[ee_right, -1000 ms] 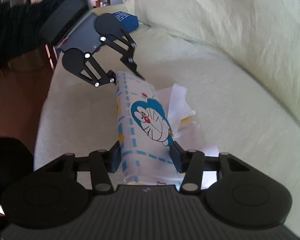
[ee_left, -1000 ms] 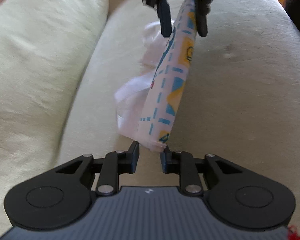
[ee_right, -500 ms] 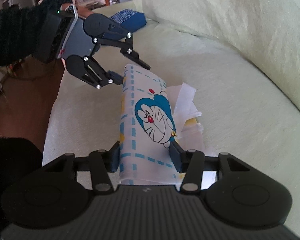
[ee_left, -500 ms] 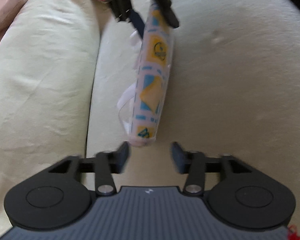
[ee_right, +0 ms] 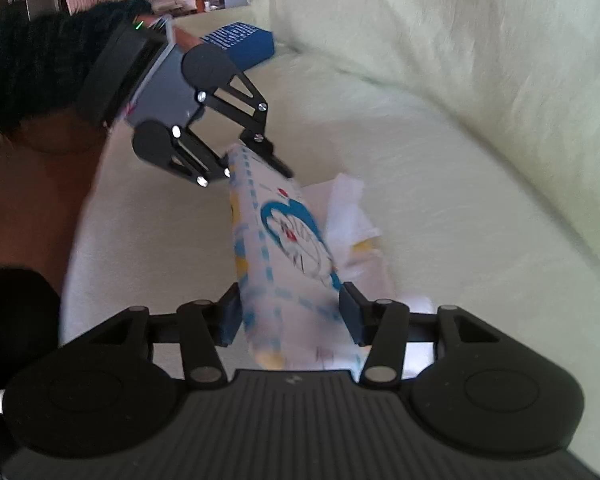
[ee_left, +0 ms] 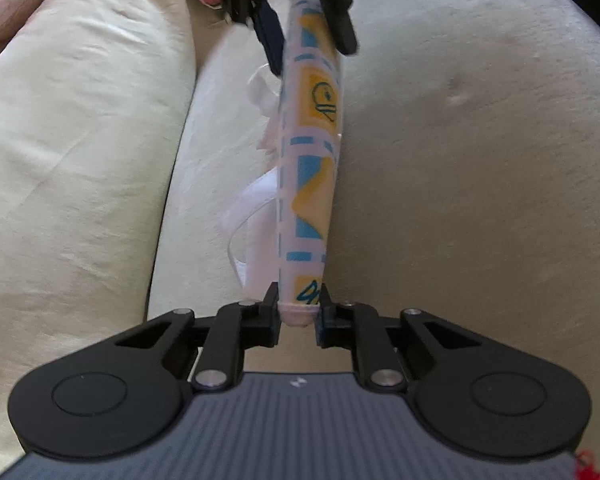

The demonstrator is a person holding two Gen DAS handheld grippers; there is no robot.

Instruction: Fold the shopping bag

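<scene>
The shopping bag, white with blue dashed lines, yellow squares and a blue cartoon cat, is folded into a long narrow strip stretched above the sofa seat. My left gripper has its jaws closing, and the pads press on the strip's near end; the right wrist view shows this gripper at the strip's far end. My right gripper is shut across the other end and appears at the top of the left wrist view. White handles hang loose beside the strip.
A pale green sofa seat lies under the bag, with its back cushion alongside. A blue box rests on the far end of the seat. A dark fuzzy sleeve holds the left gripper. The seat's front edge drops off near it.
My left gripper opened wide and let go of the bag's end, moved forward onto it again and closed on it. The right gripper kept its grip and the strip now runs straighter.
</scene>
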